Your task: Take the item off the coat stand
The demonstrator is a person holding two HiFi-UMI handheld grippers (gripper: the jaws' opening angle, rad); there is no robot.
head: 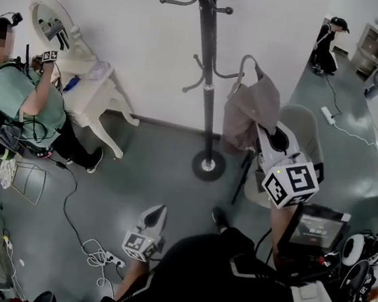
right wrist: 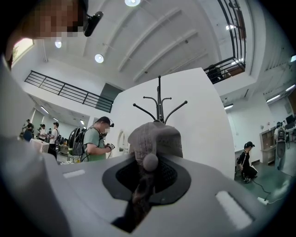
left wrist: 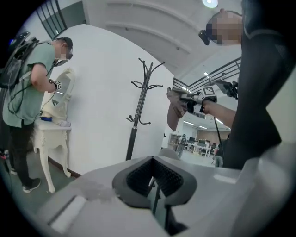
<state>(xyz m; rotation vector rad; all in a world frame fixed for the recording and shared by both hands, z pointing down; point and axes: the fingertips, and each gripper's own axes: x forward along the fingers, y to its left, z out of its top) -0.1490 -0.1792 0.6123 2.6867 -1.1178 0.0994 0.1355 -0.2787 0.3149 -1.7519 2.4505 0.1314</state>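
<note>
The top of the coat stand (head: 207,60) is cut off by the head view's upper edge; in the left gripper view its base is hidden behind the left tongs (left wrist: 153,175). In the right gripper view its pole is covered by the brown fabric item (right wrist: 155,139), whose lower end is lost between the jaws of the right tongs (right wrist: 145,178). Whether that item is a bag or a cap cannot be told.

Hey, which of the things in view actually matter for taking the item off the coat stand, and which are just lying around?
Part of the job:
coat stand
grey-brown fabric item, clamped in the right gripper
left gripper, holding nothing

Just lying about:
white side table
power strip on the floor
chair behind the item
</note>
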